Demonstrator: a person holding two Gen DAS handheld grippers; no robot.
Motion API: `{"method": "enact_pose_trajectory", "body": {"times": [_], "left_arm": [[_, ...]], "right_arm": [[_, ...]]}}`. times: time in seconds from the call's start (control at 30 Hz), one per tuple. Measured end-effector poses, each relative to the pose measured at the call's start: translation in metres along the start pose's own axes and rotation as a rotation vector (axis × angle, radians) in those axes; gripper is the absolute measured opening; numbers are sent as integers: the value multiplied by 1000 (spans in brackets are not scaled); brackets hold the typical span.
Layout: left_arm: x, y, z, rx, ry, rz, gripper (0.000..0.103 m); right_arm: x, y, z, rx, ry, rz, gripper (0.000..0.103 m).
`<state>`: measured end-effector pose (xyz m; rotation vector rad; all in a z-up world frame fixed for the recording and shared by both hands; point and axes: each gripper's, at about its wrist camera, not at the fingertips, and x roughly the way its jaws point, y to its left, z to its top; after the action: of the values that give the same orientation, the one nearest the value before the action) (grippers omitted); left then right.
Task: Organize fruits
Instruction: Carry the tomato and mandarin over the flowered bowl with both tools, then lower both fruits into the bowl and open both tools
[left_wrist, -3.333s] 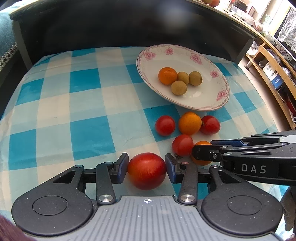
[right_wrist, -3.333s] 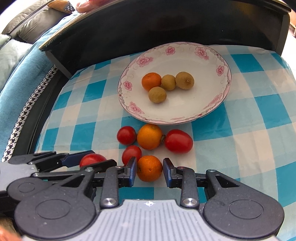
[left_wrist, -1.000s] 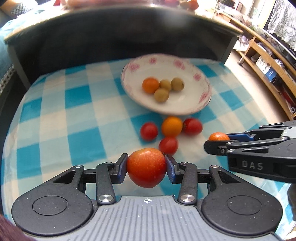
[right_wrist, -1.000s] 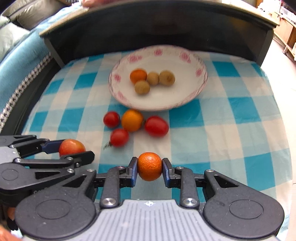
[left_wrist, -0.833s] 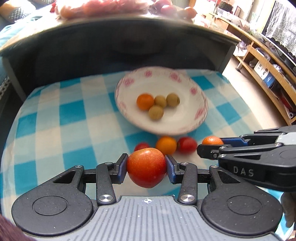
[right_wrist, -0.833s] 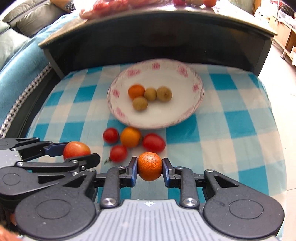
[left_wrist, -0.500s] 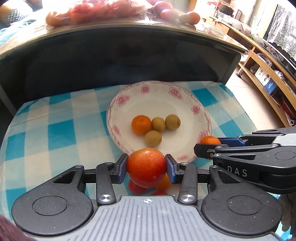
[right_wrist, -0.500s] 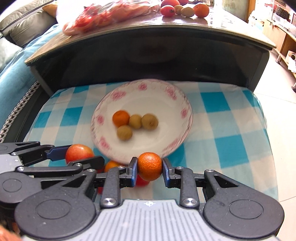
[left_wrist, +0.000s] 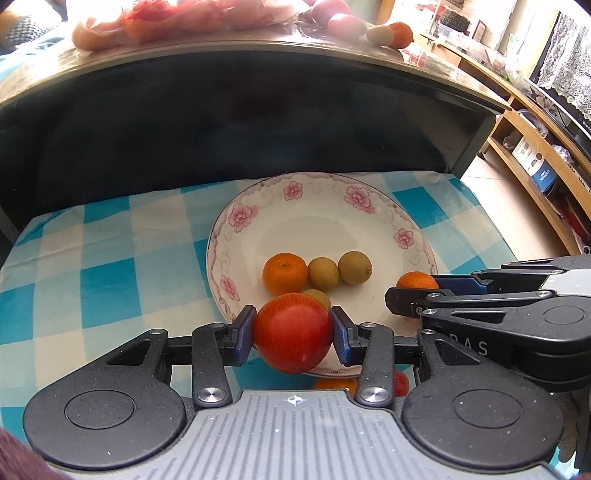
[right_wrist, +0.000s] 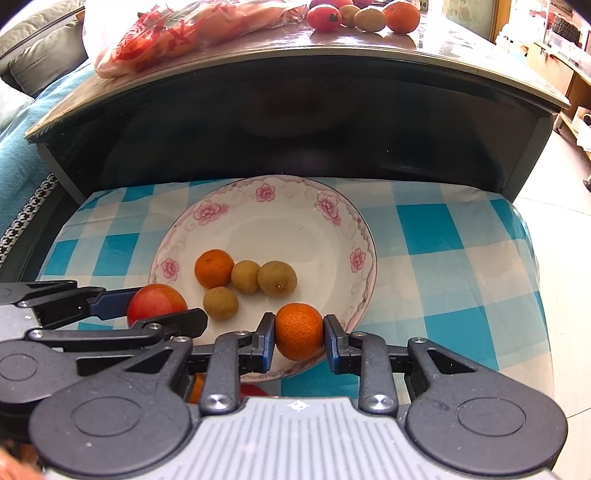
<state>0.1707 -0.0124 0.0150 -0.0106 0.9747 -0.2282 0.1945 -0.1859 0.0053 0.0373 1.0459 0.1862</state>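
Note:
My left gripper (left_wrist: 293, 334) is shut on a red tomato (left_wrist: 291, 332) and holds it above the near rim of a white flowered plate (left_wrist: 369, 236). My right gripper (right_wrist: 299, 338) is shut on a small orange (right_wrist: 299, 330) over the plate's (right_wrist: 295, 229) near edge. The plate holds one orange (left_wrist: 284, 272) and three brown longans (left_wrist: 354, 267). In the right wrist view these are the orange (right_wrist: 214, 268) and the longans (right_wrist: 277, 278). Each gripper shows in the other's view, the right one (left_wrist: 413, 291) and the left one (right_wrist: 157, 306).
The plate sits on a blue and white checked cloth (right_wrist: 443, 266). A dark raised tabletop (right_wrist: 295, 44) behind carries a bag of fruit (right_wrist: 184, 29) and loose fruits (right_wrist: 362, 14). A little more fruit (left_wrist: 334, 384) peeks out under my left gripper. Shelves (left_wrist: 535, 140) stand to the right.
Both grippers have lifted their fruit off the cloth and moved forward over the plate's near rim. The loose fruits on the cloth have slid out of sight under the grippers.

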Motion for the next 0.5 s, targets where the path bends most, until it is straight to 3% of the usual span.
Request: {"method": "enact_pose_trajectory", "body": {"times": [0.5], "left_arm": [[14, 2, 5, 15, -3, 16, 51]], "right_arm": [[17, -3, 6, -18, -12, 3, 31]]}}
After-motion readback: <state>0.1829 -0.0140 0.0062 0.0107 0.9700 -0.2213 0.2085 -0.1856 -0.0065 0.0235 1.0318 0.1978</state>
